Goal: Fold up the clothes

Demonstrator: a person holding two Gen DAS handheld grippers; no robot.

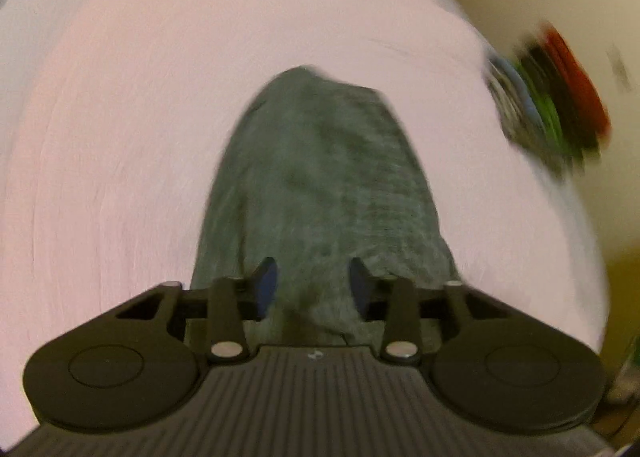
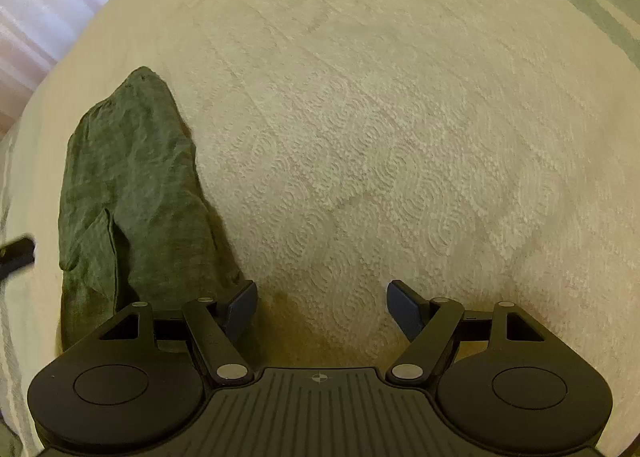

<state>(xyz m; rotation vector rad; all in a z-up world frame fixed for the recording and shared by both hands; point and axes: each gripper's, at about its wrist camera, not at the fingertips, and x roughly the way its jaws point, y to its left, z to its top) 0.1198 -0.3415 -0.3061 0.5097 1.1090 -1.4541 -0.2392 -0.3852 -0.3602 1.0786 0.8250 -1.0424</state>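
Surface: cream textured bedspread (image 2: pixel 400 129) covers nearly the whole right wrist view; in the blurred left wrist view it reads pale pink.
Left gripper (image 1: pixel 313 287): pointing down over the green garment (image 1: pixel 320 185), its jaws partly apart with cloth bunched up between the blue pads (image 1: pixel 267 285). Whether the pads actually press on the fabric I cannot tell; the frame is smeared.
Right gripper (image 2: pixel 322 307): jaws wide, nothing between them, hovering above bare bedspread just right of the garment.
Garment: a narrow, already doubled strip of mottled green cloth lying on the bedspread at the left of the right wrist view, one loose flap (image 2: pixel 94 241) near its lower end.
Edge of view: a dark bar (image 2: pixel 16 253) at the far left, probably part of the other gripper. A blurred stack of coloured items (image 1: pixel 560 97) sits off the bedspread's edge.
Step in hand, as I judge it: take the near end of the strip and bring it over for the next fold.
Doing it well: grip all layers, not only the top one; tuck in the loose flap; let the free gripper pin the fold line; lay the end down square so the edges meet.
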